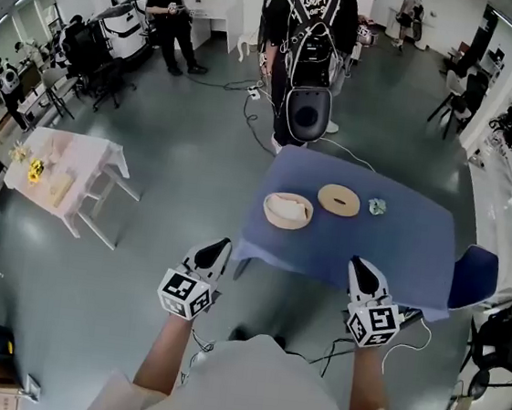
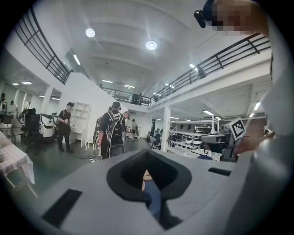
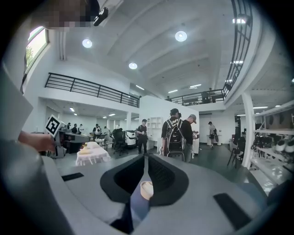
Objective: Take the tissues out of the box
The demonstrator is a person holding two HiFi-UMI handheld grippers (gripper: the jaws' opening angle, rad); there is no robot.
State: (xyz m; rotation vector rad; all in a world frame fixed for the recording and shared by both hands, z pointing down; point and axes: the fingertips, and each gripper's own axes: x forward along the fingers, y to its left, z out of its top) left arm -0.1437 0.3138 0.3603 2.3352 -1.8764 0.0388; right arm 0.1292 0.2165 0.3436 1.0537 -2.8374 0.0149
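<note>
Table, centre-right of the head view. On its far half, in a row from left to right and each apart: round box, lid just beside it, small crumpled item. Behind the table, upper centre: person with a backpack. Upper left: second person. Left of frame: side table with small items on it. Chair at the table's right edge.

Left claw closed, right claw closed
</note>
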